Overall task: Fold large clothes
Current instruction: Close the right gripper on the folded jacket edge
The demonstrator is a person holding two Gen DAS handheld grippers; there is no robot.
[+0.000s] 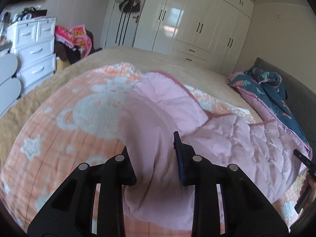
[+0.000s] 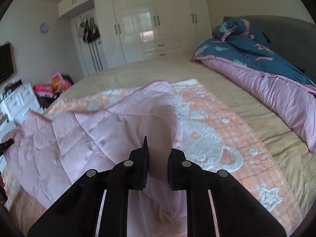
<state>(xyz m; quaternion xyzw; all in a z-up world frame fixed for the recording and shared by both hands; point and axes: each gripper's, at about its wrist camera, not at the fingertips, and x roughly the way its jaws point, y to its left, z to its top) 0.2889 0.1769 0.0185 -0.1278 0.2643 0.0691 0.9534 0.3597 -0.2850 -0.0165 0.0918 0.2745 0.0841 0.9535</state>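
A big pink quilt (image 1: 227, 134) lies on a bed (image 1: 110, 59), and it rests on top of an orange blanket (image 1: 65, 130) with white cats and stars on it. In the left wrist view, the left gripper (image 1: 156, 158) comes up from the bottom of the frame, and its two black fingers (image 1: 180, 158) pinch a thick fold of the pink quilt between them. The fold stands up tall in the middle of the frame, a little blurry. At the far right edge of this view, part of the other gripper shows as a dark shape beside the quilt. In the right wrist view, the right gripper (image 2: 158, 164) also comes up from the bottom, and its fingers (image 2: 143, 164) squeeze another fold of the same pink quilt (image 2: 79, 134). The rest of the quilt spreads out to the left of the frame, all bumpy and wrinkled. The orange blanket (image 2: 227, 138) shows on the right side, lying flat on the tan bed (image 2: 246, 102). At the upper right, a dark blue cover (image 2: 246, 45) with pink lining is bunched up against a grey headboard (image 2: 286, 33). A tall white wardrobe (image 2: 148, 19) fills the back wall. A white chest of drawers (image 1: 33, 45) stands at the left of the left wrist view, with a heap of bright pink clothes (image 1: 77, 37) just beside it.
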